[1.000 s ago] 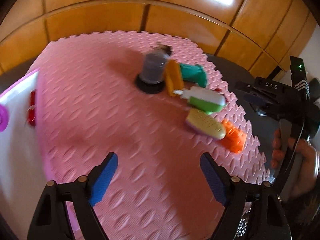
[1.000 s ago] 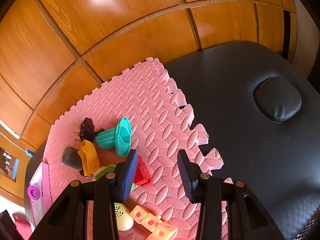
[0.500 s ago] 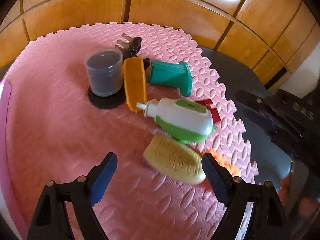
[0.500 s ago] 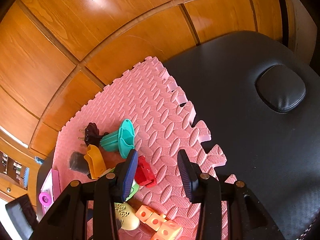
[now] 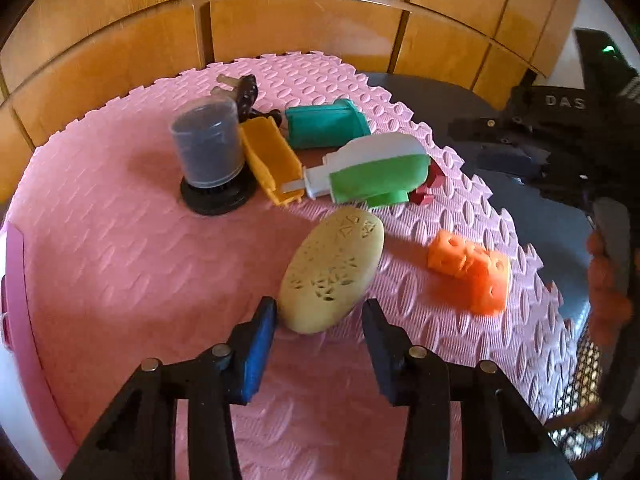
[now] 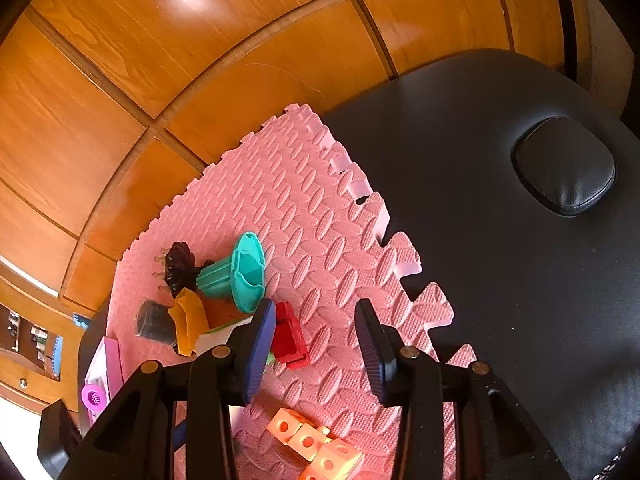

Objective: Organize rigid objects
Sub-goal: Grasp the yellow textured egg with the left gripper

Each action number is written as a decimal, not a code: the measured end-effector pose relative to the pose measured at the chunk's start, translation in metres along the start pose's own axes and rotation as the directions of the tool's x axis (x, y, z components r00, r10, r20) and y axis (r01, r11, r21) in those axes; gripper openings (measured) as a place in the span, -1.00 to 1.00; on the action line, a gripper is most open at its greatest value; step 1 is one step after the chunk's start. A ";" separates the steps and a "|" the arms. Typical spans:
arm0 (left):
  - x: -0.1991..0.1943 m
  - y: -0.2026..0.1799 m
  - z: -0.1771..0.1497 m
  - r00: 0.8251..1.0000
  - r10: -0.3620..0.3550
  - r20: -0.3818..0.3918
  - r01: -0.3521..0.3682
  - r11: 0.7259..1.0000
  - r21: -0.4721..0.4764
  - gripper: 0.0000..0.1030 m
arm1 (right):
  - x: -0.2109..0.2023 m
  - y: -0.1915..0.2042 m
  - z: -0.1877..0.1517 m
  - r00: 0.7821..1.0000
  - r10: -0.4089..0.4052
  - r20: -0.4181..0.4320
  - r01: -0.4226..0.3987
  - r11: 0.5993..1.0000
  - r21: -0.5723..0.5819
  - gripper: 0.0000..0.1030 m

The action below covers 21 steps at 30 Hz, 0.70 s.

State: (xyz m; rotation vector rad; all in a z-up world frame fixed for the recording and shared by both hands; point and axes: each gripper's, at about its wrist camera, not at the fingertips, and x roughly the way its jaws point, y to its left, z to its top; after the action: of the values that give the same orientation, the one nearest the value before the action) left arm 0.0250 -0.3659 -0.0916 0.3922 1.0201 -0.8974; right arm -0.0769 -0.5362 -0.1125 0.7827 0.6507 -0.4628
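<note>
2 claw fingers [image 5: 260, 344] flanking yellow oval [image 5: 332, 270] mid-mat [image 5: 120, 260]

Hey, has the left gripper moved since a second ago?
Yes. The left gripper has closed in on the toy pile on the pink mat, its jaws now around the yellow oval piece.

Both wrist cameras near, downward; share pink mat [image 5: 120, 264].

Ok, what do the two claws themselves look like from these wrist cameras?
Both are alike: the left claw and right claw have black plastic linkage arms with small brass-coloured pivot pins and blue pads on the inner finger faces. In the left view, the right unit's black body carries "DAS" lettering and a green light.
</note>
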 end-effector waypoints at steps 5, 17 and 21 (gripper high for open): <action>-0.006 0.009 -0.007 1.000 -0.027 -0.008 0.027 0.999 -0.018 0.16 | 0.002 -0.002 -0.001 1.000 -0.025 -0.010 0.025 1.000 0.003 -0.20; -0.017 -0.020 0.010 0.994 0.041 0.099 -0.062 0.974 0.220 0.59 | 0.005 -0.002 -0.002 0.999 -0.021 -0.031 0.022 1.000 0.015 -0.21; 0.002 -0.028 0.021 0.995 0.067 0.074 -0.084 0.963 0.256 0.58 | 0.006 -0.002 -0.002 0.999 -0.017 -0.035 0.017 1.000 0.017 -0.21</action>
State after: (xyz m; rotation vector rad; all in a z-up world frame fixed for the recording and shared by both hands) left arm 0.0147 -0.3976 -0.0800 0.6145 0.8244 -0.9716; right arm -0.0751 -0.5369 -0.1185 0.8036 0.6865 -0.4719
